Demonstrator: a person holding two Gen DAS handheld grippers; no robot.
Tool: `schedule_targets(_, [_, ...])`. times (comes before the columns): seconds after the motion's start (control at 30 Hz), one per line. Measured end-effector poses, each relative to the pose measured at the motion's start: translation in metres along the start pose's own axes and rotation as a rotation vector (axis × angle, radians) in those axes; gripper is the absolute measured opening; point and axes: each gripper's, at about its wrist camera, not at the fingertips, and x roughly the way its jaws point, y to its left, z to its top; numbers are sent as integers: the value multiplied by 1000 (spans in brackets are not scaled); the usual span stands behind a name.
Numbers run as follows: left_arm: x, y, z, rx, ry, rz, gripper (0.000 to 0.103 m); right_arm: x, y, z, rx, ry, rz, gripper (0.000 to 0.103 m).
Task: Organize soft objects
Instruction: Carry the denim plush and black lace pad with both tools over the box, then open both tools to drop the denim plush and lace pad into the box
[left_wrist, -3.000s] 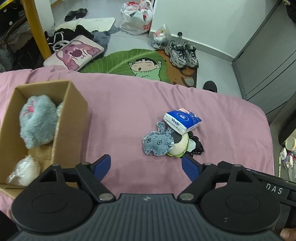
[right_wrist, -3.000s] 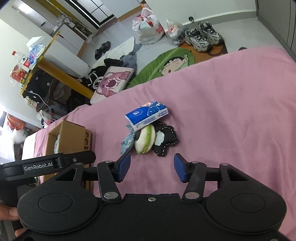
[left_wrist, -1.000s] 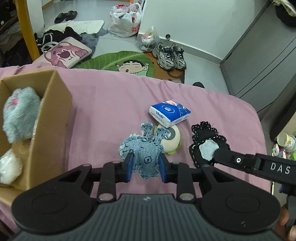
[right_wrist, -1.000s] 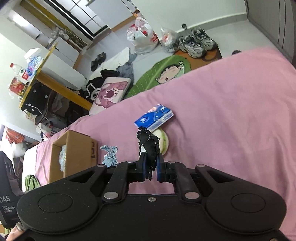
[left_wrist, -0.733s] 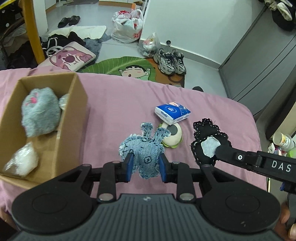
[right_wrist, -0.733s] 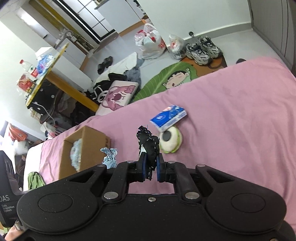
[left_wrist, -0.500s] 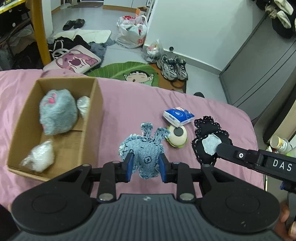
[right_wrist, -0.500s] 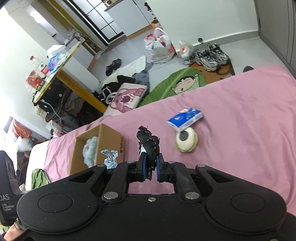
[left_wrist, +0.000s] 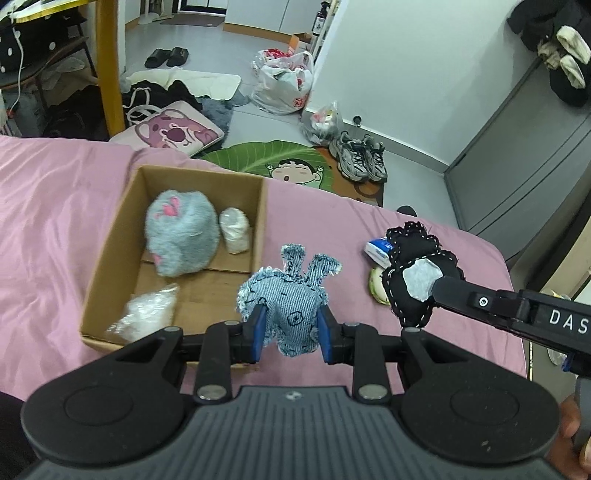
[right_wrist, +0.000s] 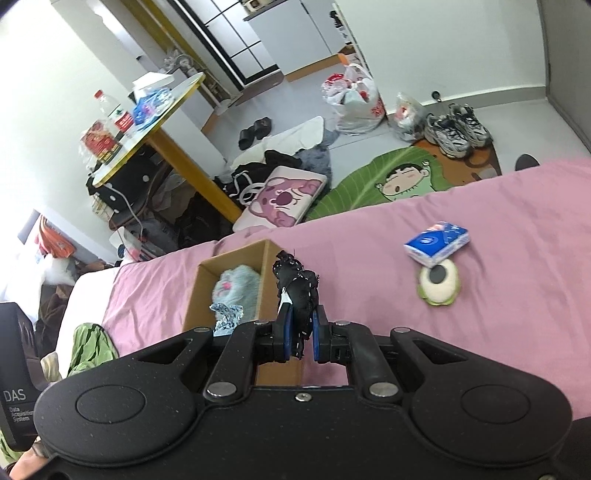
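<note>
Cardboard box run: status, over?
Left gripper shut on blue denim toy. Right gripper shut on black stitched toy. Open cardboard box near, unobstructed.

Beyond the bed, a green cartoon floor mat (left_wrist: 280, 162) lies beside grey sneakers (left_wrist: 358, 157), a pink bear cushion (left_wrist: 171, 131), plastic bags (left_wrist: 282, 86) and black slippers (left_wrist: 166, 57).

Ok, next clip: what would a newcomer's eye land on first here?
Probably the two toys held up over the pink bed: the left gripper is shut on a frayed denim toy, and the right gripper is shut on a black stitched toy. Next, the open cardboard box to the left on the bed, with a grey plush inside.
</note>
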Motion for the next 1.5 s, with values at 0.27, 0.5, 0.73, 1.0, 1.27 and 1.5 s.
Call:
schedule_targets(0.27, [-2,39,2,-45,12,2,28,16,38,0,-41,13,3,11])
schedule_targets(0.5, [6,69,6,-89,42,-5,28,33,64,2,-82,42,-8,11])
schedule_targets(0.73, [27,91,6,-131,114,-19,29,51,83,6,-112,74,-26,11])
schedule_targets(1.0, [42,107,10,-174,184,-1,35,69,95,6,-133,120,-44,11])
schedule_targets(1.27, [30,121,22,-202,163,26,48,81,99,-8,-143,191,-60,13])
schedule_targets(1.5, [18,121,30,-201,131,40,66,78,94,-11,-132,226,-66,38])
